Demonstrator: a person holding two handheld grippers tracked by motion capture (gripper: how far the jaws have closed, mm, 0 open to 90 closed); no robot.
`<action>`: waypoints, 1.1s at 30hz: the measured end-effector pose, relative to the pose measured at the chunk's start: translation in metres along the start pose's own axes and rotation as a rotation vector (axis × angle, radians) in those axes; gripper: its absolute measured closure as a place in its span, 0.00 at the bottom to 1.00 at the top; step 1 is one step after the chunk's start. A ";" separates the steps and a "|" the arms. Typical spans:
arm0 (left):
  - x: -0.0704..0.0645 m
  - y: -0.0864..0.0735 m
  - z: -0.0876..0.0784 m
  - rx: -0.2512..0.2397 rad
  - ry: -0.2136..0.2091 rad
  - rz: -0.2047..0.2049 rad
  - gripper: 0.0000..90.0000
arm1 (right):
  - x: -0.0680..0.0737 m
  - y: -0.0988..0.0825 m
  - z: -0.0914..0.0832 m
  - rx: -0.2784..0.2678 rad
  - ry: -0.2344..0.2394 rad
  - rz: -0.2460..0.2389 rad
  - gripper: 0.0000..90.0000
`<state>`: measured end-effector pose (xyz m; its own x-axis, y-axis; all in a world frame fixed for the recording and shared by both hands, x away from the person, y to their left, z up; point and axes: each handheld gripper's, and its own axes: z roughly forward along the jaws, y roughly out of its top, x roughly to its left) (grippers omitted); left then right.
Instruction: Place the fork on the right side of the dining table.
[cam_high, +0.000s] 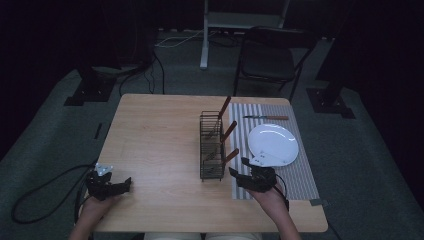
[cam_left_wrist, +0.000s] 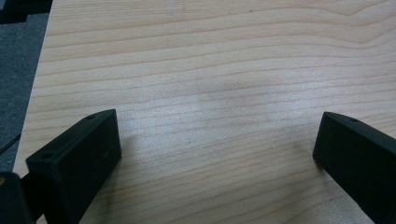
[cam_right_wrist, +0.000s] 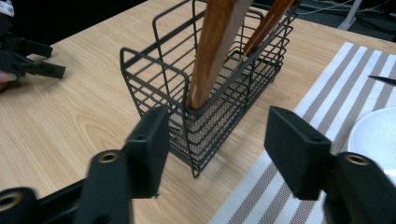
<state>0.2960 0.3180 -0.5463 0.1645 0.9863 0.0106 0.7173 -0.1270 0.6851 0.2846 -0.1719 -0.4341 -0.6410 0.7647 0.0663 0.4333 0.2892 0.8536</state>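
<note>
The wire caddy (cam_high: 211, 146), holding three wooden-handled utensils (cam_right_wrist: 215, 51), is set mid-table against the striped mat's (cam_high: 295, 176) left edge. The right gripper (cam_high: 237, 167) is held just beside its near end, jaws apart and empty. The left gripper (cam_high: 127, 183), jaws apart, is held well left over bare table (cam_left_wrist: 210, 70).

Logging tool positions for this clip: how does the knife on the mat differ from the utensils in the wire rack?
The knife lies flat on the striped mat, blade bare; the three utensils lean upright in the wire rack, working ends hidden. The knife sits beyond the plate; the utensils sit left of it. All have brown wooden handles.
</note>
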 end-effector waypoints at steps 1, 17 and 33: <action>0.000 0.000 0.000 0.001 0.000 0.001 0.01 | 0.001 0.001 0.001 0.001 0.001 0.002 0.47; 0.000 0.000 0.000 0.003 0.000 0.004 0.01 | 0.003 0.012 0.015 -0.007 0.006 0.021 0.57; 0.000 0.000 0.000 0.002 0.000 0.004 0.01 | -0.003 0.017 0.024 -0.015 0.048 0.040 0.84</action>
<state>0.2959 0.3182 -0.5462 0.1672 0.9858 0.0130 0.7183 -0.1309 0.6833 0.3090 -0.1555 -0.4318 -0.6528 0.7471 0.1252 0.4504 0.2499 0.8571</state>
